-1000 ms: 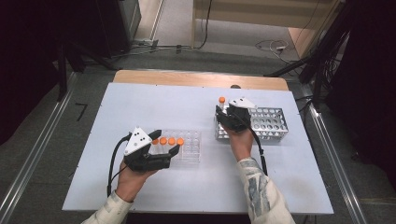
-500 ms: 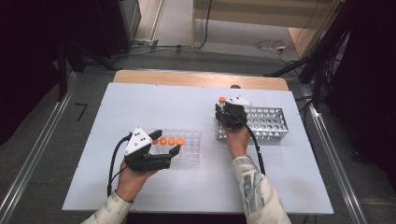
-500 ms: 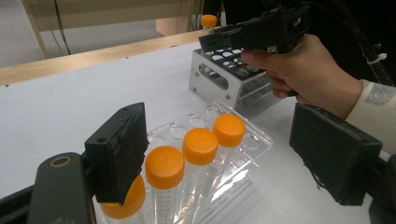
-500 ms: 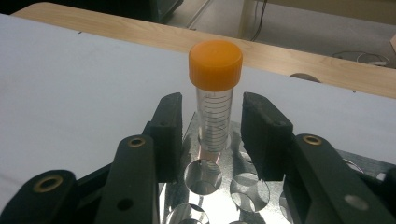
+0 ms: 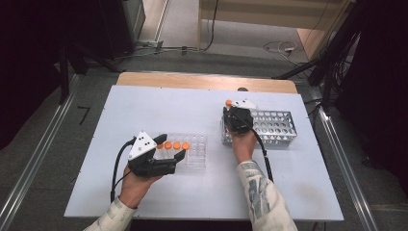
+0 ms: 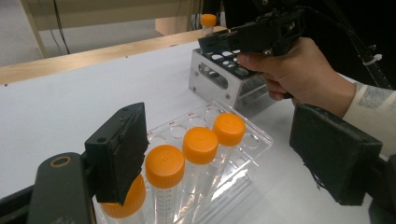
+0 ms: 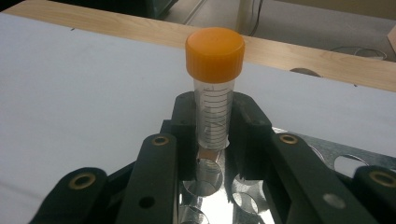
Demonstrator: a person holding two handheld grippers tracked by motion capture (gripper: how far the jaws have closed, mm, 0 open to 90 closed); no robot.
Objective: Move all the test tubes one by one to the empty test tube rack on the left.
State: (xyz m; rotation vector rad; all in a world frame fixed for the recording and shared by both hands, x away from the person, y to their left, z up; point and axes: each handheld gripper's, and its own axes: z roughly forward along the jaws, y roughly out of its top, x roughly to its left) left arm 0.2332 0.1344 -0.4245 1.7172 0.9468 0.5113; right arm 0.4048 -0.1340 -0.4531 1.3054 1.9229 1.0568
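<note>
A: How are the right tongs [image 7: 214, 133] seen to stand?

B: They are clamped on a clear tube [image 7: 214, 116] with an orange cap. The jaws have just been closing, and the tube is pinched between them. It is held upright over a corner hole of the metal rack [image 5: 274, 126], and its lower end is seen at the hole's mouth in the right gripper view.

A: And the left tongs [image 5: 171, 154]?

B: Their jaws are held apart, with nothing pressed between them. They are set at the near end of the clear plastic rack [image 5: 197, 154], where four orange-capped tubes [image 6: 198, 147] stand in a row. One pad is seen just in front of the nearest cap in the left gripper view; whether it touches cannot be told.

A: Where are the racks placed?

B: Both are set on the white table [image 5: 159, 108], the plastic one toward the left, the metal one toward the right, well apart. A wooden edge [image 5: 202, 82] is seen along the table's far side.
</note>
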